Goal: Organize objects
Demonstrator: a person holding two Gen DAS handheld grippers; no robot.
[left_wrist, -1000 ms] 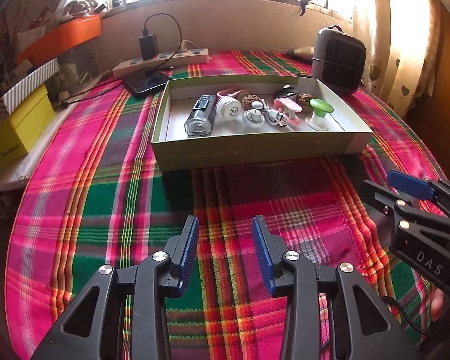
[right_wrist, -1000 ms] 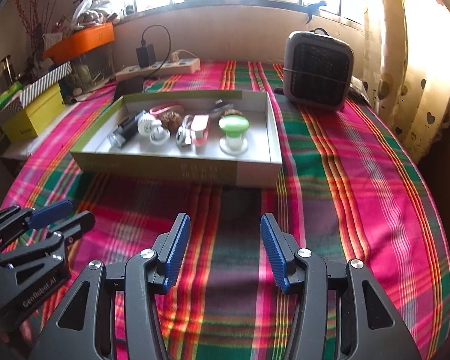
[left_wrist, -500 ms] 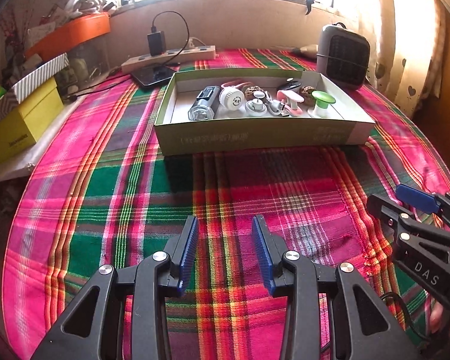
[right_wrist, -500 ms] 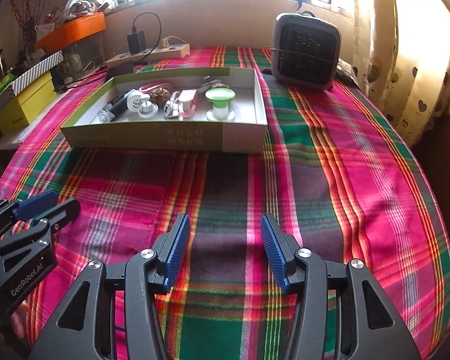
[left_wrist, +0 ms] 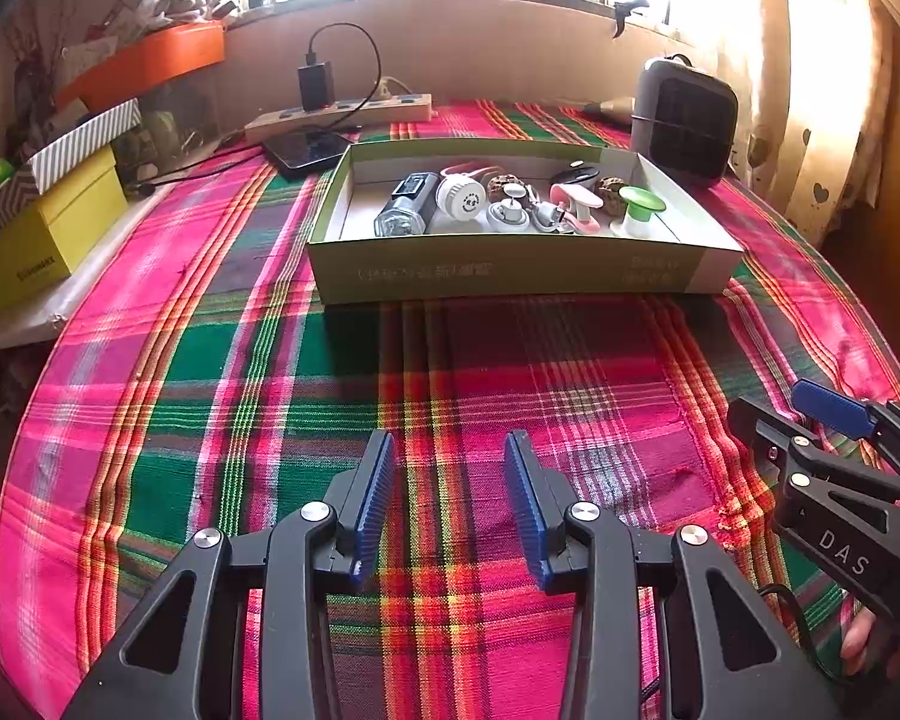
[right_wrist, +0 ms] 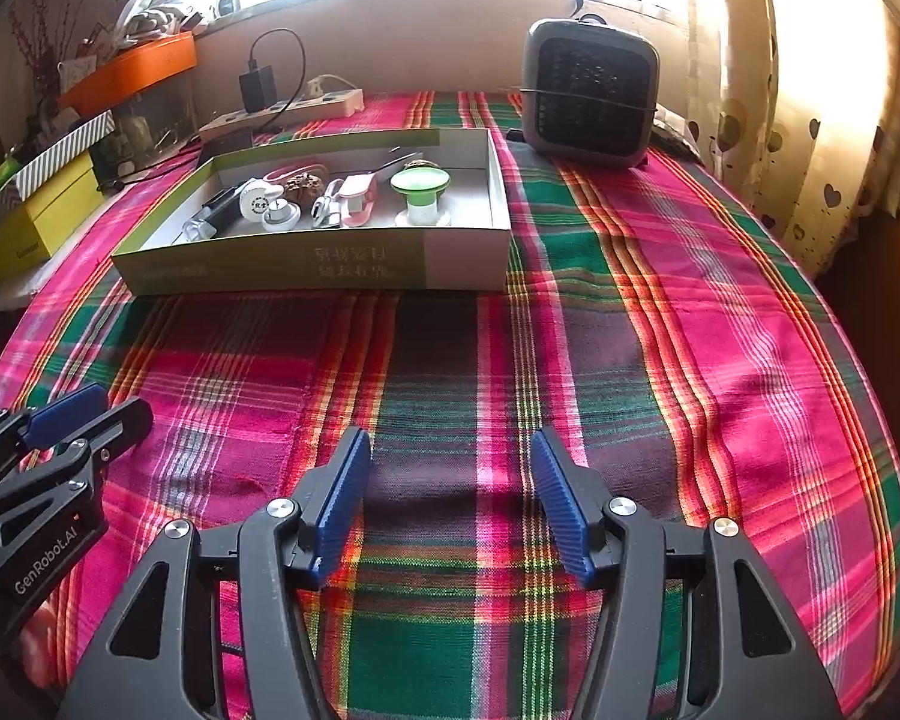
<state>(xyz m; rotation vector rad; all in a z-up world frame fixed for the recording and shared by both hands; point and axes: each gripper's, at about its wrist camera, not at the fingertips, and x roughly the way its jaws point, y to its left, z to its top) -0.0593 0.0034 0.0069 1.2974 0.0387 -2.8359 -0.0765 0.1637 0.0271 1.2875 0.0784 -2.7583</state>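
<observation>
Two grippers hover over a bench draped in a pink and green plaid cloth. In the left wrist view, the left gripper has its blue fingers apart with nothing but cloth between them. A shallow cardboard box sits toward the far edge of the bench, holding a row of small things: a silver flashlight, a white round cap, a pink clip and a green-topped stopper nearest its right wall. A grey heater stands at the far right corner, a power strip along the far edge. The right gripper shows at the right margin, a fingertip of the hand visible beneath it.

In the right wrist view, the right gripper has just been opening; its fingers stand wide and empty above the cloth near the front edge. The box lies ahead to the left, well apart. The smaller pieces inside are hard to make out, perhaps nuts. The left gripper enters at the left margin.
</observation>
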